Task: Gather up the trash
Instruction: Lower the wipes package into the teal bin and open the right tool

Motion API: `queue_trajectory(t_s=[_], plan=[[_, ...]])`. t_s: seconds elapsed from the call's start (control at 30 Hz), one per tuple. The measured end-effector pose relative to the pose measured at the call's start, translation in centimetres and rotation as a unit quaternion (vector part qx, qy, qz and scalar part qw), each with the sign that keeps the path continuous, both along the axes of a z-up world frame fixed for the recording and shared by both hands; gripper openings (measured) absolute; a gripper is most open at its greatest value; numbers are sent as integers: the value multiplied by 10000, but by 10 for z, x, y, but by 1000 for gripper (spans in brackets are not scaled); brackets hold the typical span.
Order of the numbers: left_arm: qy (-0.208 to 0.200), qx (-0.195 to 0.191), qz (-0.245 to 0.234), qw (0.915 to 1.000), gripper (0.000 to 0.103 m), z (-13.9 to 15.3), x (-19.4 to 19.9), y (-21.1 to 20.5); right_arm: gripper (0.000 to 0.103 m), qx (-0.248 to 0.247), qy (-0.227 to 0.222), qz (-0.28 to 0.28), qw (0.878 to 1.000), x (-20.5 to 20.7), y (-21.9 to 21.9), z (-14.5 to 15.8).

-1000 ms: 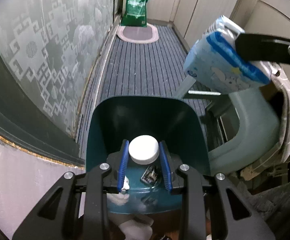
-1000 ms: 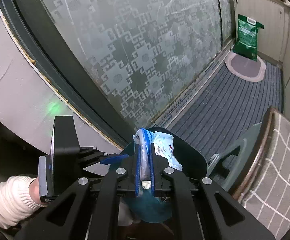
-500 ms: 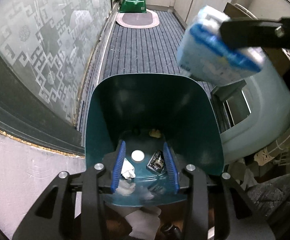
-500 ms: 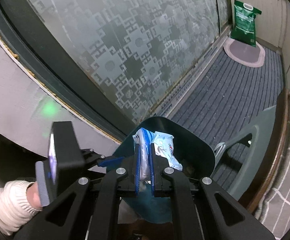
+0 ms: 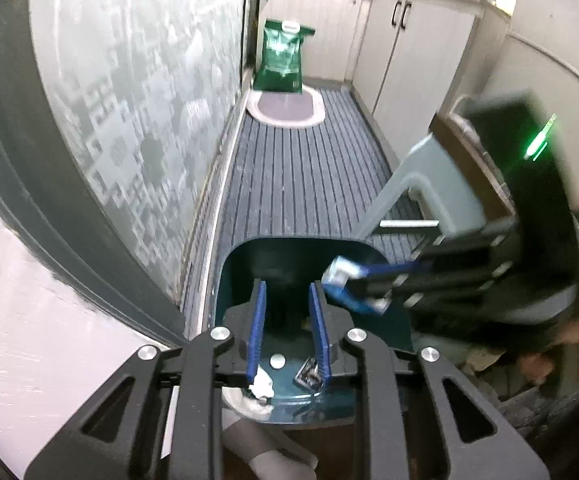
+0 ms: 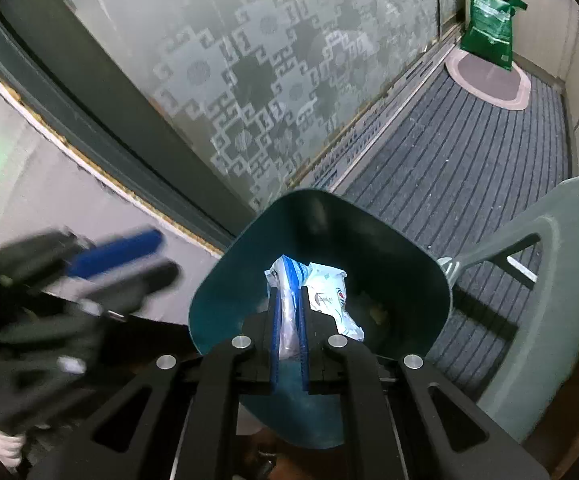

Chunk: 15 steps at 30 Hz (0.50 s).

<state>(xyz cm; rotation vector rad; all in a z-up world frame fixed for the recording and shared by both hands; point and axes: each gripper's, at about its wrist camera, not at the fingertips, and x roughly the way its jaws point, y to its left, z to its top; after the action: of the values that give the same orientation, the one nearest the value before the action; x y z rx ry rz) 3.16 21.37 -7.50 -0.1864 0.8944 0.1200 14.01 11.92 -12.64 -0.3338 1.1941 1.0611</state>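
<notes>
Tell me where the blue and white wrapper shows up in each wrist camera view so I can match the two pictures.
Left wrist view: the blue and white wrapper sits right of centre, blurred, pinched in the right gripper over the teal bin.
Right wrist view: low centre, clamped between the blue pads, above the bin's opening.
Shared landmark: the green bag standing at the far end of the striped floor.

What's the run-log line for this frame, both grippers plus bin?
left gripper: nothing between jaws, closing, above bin | right gripper: shut on blue-white wrapper, over teal bin | bin contents: white cap, scraps
</notes>
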Motion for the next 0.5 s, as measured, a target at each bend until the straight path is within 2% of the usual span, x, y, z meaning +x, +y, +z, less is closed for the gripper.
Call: queue_trajectory(t_s=[0.3, 0.5], plan=[[-539, 55, 50, 9985, 24, 44, -15, -5, 8, -483, 73, 255, 9985, -12, 9, -34], [-812, -65, 82, 9966, 24, 65, -21, -4, 10, -850, -107, 444, 9953, -22, 12, -51]])
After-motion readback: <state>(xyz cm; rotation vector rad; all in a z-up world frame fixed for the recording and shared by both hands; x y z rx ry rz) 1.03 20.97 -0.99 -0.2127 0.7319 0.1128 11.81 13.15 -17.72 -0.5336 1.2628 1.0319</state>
